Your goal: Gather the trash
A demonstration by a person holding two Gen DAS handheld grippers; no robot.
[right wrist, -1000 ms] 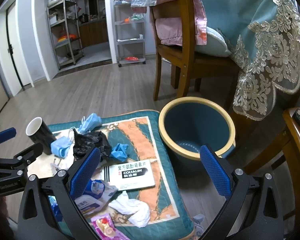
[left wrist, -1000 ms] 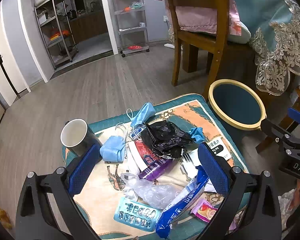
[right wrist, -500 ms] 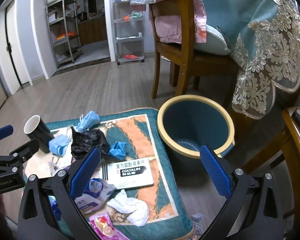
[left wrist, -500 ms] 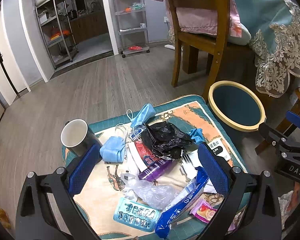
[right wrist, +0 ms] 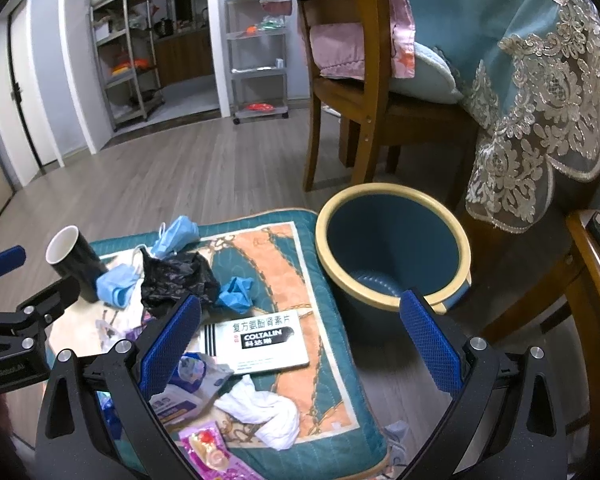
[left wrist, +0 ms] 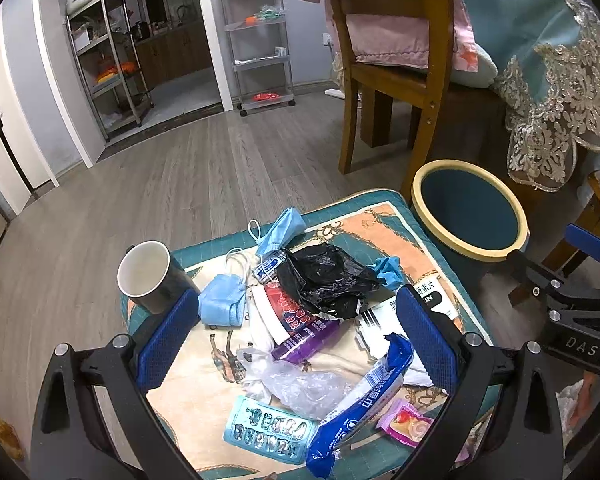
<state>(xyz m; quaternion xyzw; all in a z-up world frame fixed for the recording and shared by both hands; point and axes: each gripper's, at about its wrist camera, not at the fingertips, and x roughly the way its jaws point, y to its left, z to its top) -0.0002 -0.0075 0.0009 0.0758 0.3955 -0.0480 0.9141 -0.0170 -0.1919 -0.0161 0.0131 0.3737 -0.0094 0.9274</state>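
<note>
1. Left gripper (left wrist: 288, 332) & right gripper (right wrist: 300, 340): jaws spread, empty.
2. Trash on cushion (right wrist: 284, 248), bin (right wrist: 392, 240) just beside.
3. Risk: crinkly black bag (left wrist: 324, 280) drags neighbours off; mug (left wrist: 148, 276) tips if bumped.

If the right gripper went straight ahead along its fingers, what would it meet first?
Most likely the trash bin, at its near rim or wall; the open right gripper is aimed between it and the medicine box. Depth is uncertain.

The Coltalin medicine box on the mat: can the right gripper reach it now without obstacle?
Probably yes. The box lies flat and uncovered just ahead of the open right gripper; only crumpled white tissue lies near its front edge.
</note>
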